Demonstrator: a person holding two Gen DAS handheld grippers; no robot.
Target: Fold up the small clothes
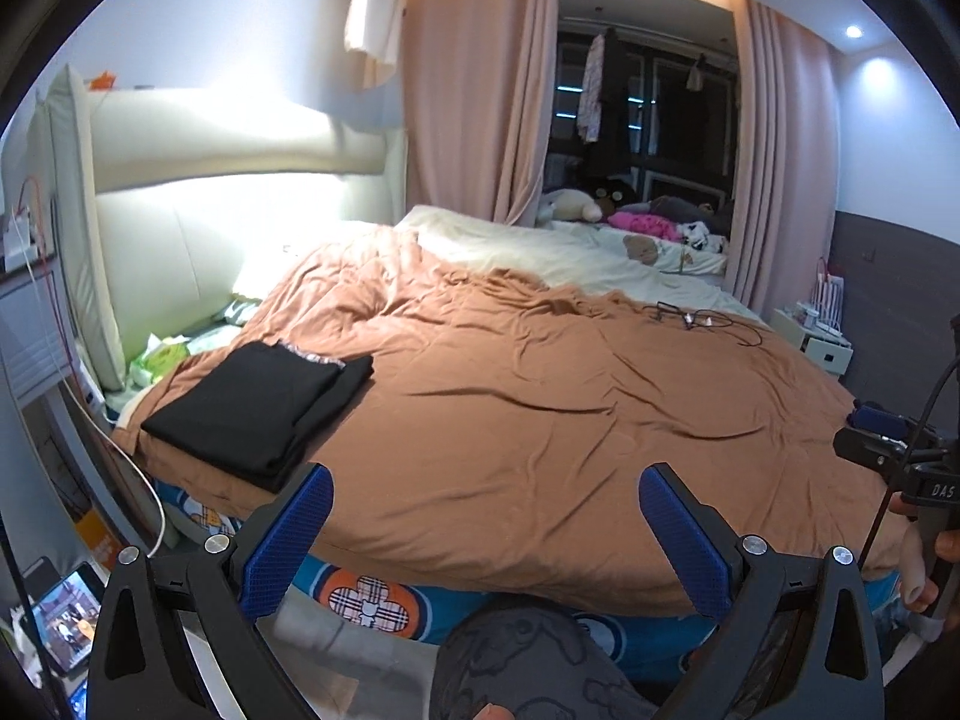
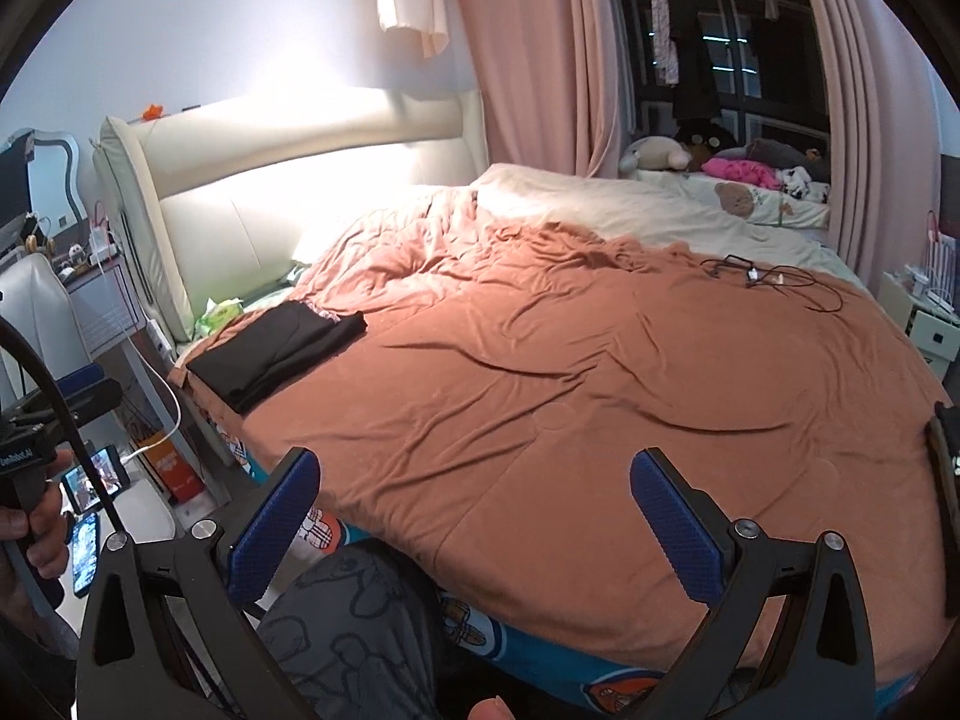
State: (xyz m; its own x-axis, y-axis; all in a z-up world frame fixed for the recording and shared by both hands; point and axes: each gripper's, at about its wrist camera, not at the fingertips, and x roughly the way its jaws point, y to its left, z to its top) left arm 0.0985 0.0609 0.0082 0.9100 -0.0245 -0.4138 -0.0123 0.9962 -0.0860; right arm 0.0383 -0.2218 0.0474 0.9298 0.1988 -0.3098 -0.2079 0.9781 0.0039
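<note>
Currently both claws are spread wide and grip nothing. Count: two grippers, each with two blue-padded fingers. The left gripper (image 1: 486, 531) hangs over the near edge of the bed; one blue pad (image 1: 288, 540) sits at 7 o'clock in its own view, the other at 5 o'clock. The right gripper (image 2: 474, 519) hangs over the same edge, jaws equally far apart, with bare quilt between the pads.

Task item: one stack of folded black clothes (image 1: 261, 405), apparently two pieces, though the layers are hard to separate. It lies on the brown quilt (image 1: 540, 408) near the corner by the headboard. From the left gripper it is at 10 o'clock, just beyond the left pad and not touching it. From the right gripper the same stack (image 2: 276, 348) is at 10 o'clock, well apart.

Further out:
- One tangle of black cables (image 2: 768, 279) on the quilt at 1 o'clock.
- One cream padded headboard (image 2: 288, 180) at 11 o'clock.
- Two pink curtains (image 1: 480, 84) framing a dark window at 12 o'clock.
- One knee in grey patterned trousers (image 2: 354, 624) at 6 o'clock, below the bed edge.
</note>
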